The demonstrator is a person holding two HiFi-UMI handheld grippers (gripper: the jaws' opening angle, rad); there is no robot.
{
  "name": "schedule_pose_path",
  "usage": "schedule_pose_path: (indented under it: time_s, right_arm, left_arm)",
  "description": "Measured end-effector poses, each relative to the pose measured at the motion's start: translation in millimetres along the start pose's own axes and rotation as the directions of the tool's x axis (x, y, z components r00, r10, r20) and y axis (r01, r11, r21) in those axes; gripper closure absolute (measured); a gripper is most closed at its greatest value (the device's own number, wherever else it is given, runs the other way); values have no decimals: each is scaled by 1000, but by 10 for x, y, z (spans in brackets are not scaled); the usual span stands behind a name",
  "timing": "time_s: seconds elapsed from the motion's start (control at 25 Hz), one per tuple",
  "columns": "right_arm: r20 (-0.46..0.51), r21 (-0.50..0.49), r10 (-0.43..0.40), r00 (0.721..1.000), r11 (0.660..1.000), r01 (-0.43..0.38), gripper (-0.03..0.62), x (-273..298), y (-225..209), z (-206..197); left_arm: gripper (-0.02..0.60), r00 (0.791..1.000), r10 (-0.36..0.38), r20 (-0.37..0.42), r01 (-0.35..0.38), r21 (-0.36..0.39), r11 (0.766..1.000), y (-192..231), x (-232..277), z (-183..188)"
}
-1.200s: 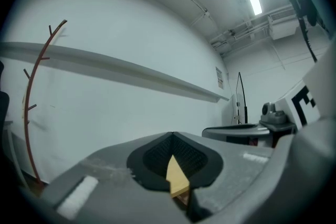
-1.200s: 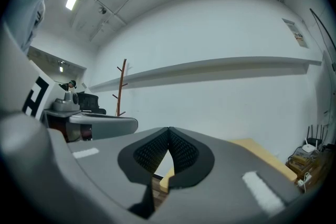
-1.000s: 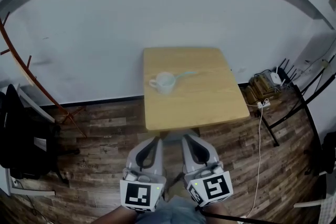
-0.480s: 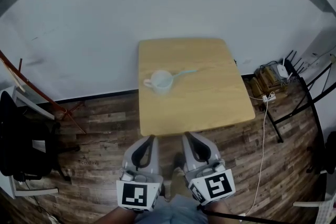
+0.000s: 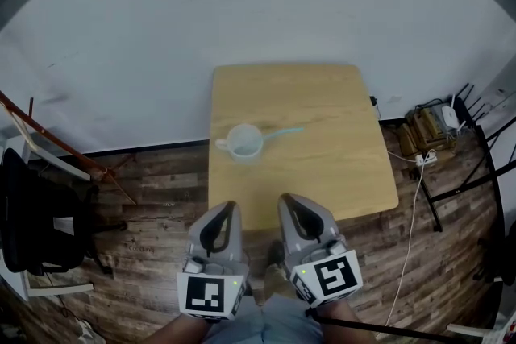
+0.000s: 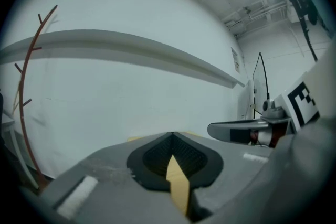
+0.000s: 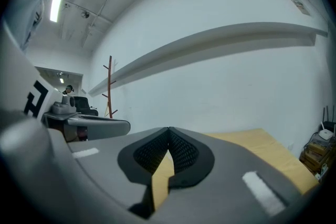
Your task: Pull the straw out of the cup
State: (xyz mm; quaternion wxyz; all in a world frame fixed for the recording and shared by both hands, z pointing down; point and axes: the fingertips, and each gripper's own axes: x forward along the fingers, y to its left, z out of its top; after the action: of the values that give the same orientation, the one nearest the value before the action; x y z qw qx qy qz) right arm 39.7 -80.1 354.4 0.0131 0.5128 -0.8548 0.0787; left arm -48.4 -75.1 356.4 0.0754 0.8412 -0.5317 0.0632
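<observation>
Fingers press together, empty, on your left gripper and right gripper.
Both hover by the table's near edge; the straw lies in the cup beyond.

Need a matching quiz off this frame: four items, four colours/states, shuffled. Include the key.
Items:
1. cup
2. straw
3. table
4. left gripper

Descriptions:
A. pale blue, sticks out of the cup toward the right in the head view
B. shut, nothing between the jaws
C. white, handle on its left side in the head view
D. light wood top, carries the cup

Pairs: 1-C, 2-A, 3-D, 4-B
</observation>
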Motion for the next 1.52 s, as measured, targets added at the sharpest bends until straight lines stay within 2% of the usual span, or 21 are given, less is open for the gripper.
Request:
schedule_pose_path:
  time_s: [0.36,0.72,1.0,1.52]
  right_arm:
    - [26,-29,92,995,995,-91,586,403,-356,255]
    - [21,-64,166,986,984,-164,586,672,-508,346]
    - [-59,-41,178,982,983,-180,586,918,-552,70]
    - [-195,54,160,968,987,-152,580,1349,-703,-538]
  left_arm:
    - [563,997,59,49,-61,42,997,20,476,261]
    - [563,988,133,80,-135,20,991,123,679,388]
    - [563,987,158,33,-157,-42,987,316,828,212]
    - [563,989,125,-77,-133,-103,986,615,1229,-146]
